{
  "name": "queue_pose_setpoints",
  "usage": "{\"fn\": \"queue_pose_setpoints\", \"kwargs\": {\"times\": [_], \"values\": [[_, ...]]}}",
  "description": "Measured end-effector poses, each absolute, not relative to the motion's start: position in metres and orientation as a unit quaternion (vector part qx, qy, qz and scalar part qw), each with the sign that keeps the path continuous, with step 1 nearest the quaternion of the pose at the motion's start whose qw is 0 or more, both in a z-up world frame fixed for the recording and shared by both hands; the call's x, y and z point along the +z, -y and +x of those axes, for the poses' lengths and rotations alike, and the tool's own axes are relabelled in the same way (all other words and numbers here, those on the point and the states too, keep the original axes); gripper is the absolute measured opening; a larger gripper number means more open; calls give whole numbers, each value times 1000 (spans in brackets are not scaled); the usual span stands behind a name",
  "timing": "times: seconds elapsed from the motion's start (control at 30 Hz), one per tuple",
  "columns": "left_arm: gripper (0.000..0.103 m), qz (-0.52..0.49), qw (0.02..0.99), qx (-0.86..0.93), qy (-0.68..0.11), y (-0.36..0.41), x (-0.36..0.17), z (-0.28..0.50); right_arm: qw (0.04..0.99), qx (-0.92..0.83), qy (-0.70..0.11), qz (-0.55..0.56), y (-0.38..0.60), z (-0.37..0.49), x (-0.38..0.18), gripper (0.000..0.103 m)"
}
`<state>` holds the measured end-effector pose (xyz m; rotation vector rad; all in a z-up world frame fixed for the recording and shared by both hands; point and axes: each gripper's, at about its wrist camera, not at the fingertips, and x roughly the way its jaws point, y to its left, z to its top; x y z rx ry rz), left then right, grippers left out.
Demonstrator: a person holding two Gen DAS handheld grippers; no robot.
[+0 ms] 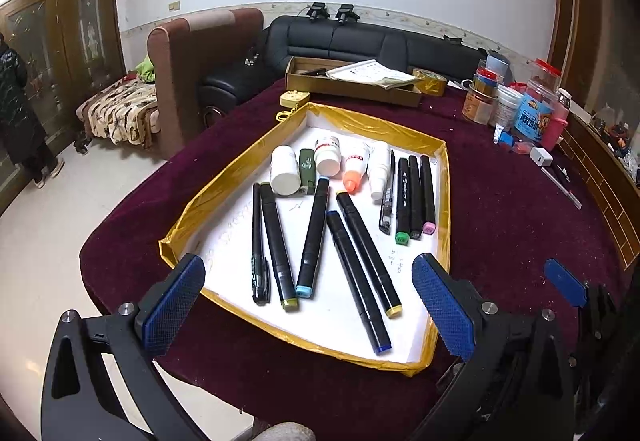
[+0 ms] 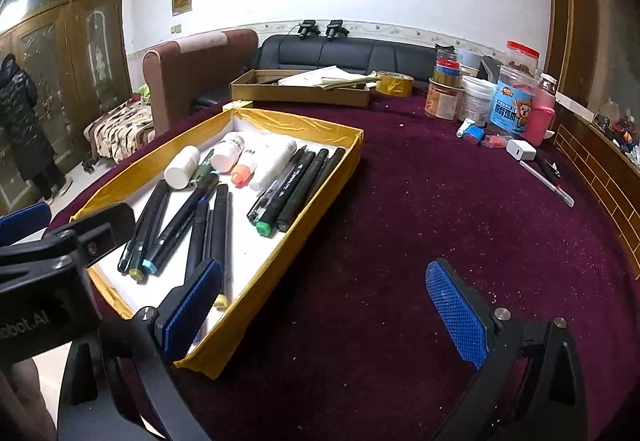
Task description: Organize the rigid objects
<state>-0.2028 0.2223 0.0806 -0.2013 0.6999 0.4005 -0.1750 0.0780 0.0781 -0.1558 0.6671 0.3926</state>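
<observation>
left gripper [image 1: 308,305]: jaws spread wide, nothing between the blue pads [image 1: 176,305], poised above the near end of the tray [image 1: 240,149]. right gripper [image 2: 324,315]: jaws likewise spread and empty, over bare red cloth [image 2: 440,209] just beside the tray's right wall, its left pad overlapping the tray's near right corner in the right wrist view.

tray: shallow, white-floored, gold-taped rim, lying on the cloth near the table's near left edge. near half: five loose black markers, fanned and not parallel, namely a thin pen [image 1: 258,249] along the left side, an olive-capped marker [image 1: 278,247] beside it, a light-blue-capped marker [image 1: 312,237] in the middle, a blue-capped marker [image 1: 358,281] and a yellow-capped marker [image 1: 368,253] side by side to the right. right wall: a clear pen [image 1: 387,201], then a green-capped marker [image 1: 402,201], a dark marker and a pink-capped marker [image 1: 427,197] laid in a neat parallel row. far half: a white bottle [image 1: 285,171], a green lighter [image 1: 307,171], a second white bottle [image 1: 328,157], an orange-capped tube [image 1: 354,169] and a small white bottle [image 1: 378,171], all lying down in a row.

far edge of table: a flat cardboard box [image 1: 352,83] holding papers, a tape roll [image 1: 430,81]. far right corner: a cluster of jars [image 1: 532,109], a white charger [image 1: 541,157].

background: a black sofa [image 1: 360,41]; a person in a dark coat [image 1: 20,113] standing at left.
</observation>
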Motion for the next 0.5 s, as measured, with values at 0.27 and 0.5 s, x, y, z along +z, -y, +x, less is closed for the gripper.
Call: {"fn": "queue_pose_setpoints", "kwargs": {"times": [0.27, 0.5], "values": [[103, -101, 913, 185, -349, -224, 79, -203, 922, 194, -324, -84, -86, -180, 80, 100], [103, -110, 910, 186, -354, -228, 77, -200, 918, 202, -327, -94, -90, -179, 77, 100]]}}
